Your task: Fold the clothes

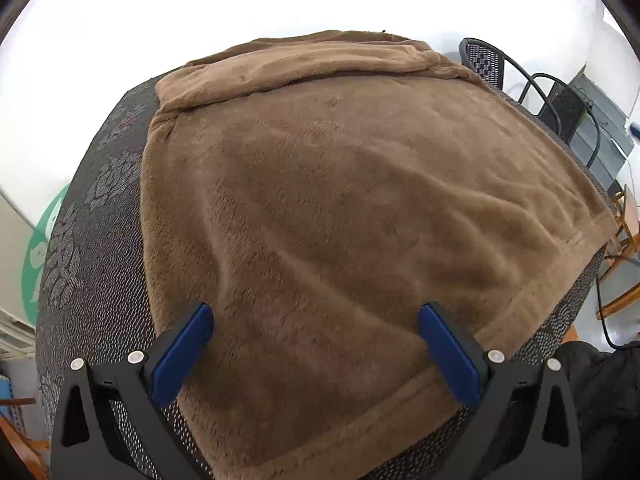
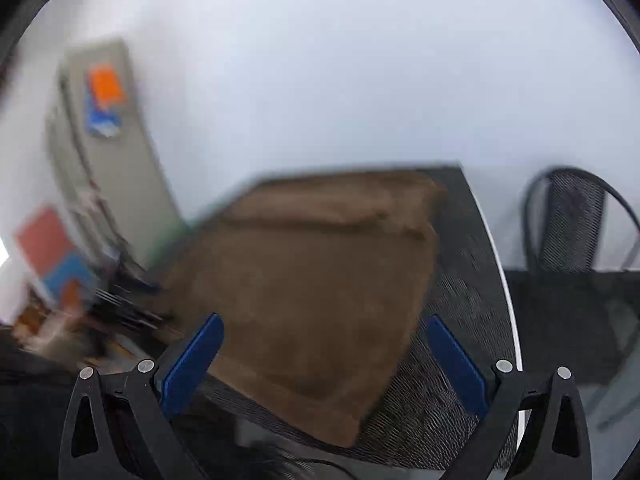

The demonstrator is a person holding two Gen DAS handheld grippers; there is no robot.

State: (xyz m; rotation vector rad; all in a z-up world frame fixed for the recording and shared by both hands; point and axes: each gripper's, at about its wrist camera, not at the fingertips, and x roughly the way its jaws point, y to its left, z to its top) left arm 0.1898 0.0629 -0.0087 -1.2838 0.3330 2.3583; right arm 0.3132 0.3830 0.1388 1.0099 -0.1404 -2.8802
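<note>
A brown fleece garment [image 1: 340,208] lies spread flat on a table with a dark patterned cloth [image 1: 92,240]; a folded band runs across its far end. My left gripper [image 1: 316,316] hovers open just above the near part of the garment, blue fingers wide apart, nothing between them. In the blurred right wrist view the same brown garment [image 2: 320,280] lies on the dark table cloth [image 2: 460,300]. My right gripper [image 2: 324,328] stands open above its near corner, holding nothing.
A black mesh chair [image 1: 492,64] stands at the table's far right, also the black mesh chair [image 2: 576,224] beyond the table edge. A grey cabinet [image 2: 108,152] stands at the left wall. Wooden chair legs [image 1: 624,232] show at the right. A dark sleeve [image 1: 600,400] is near.
</note>
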